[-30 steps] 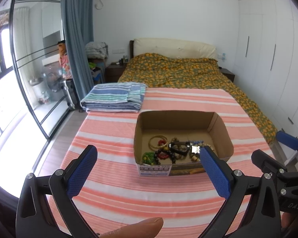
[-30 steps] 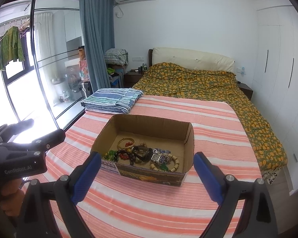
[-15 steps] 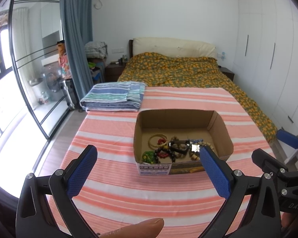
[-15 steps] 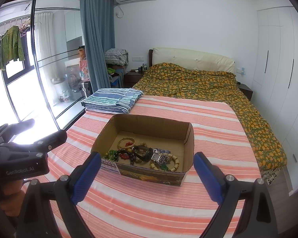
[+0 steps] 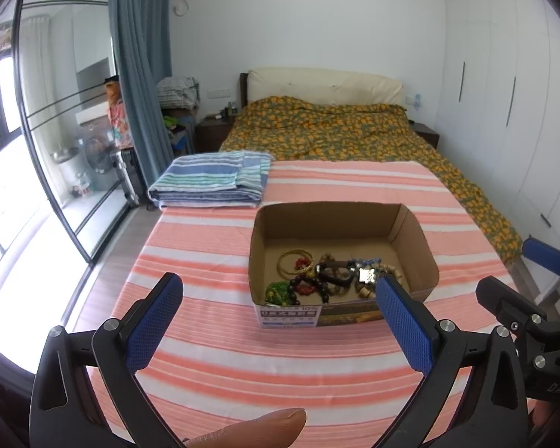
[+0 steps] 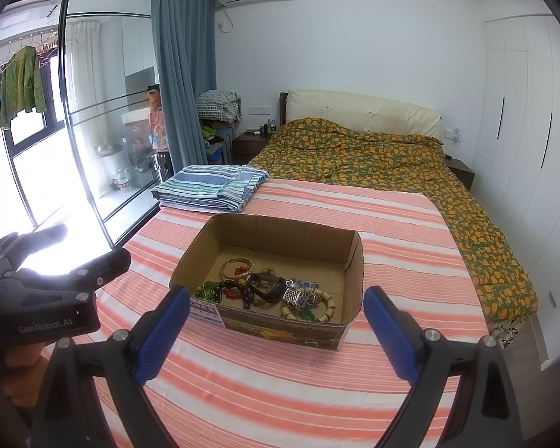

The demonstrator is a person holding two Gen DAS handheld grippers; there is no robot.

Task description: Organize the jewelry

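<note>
both claws spread wide, nothing between the pads: left gripper and right gripper hover side by side over the striped sheet, short of the cardboard box. a fingertip shows at the bottom edge of the left view. all jewelry in view sits tangled in the near half of the box: gold bangle, green beads, dark bead bracelet, wooden bead strand, silver charm. judgement: fits either sorting about to start or pieces already gathered into the box; can't settle which. any pick would need a narrow, single-strand grip, since the pieces overlap. folded striped towel and bed lie beyond.
</note>
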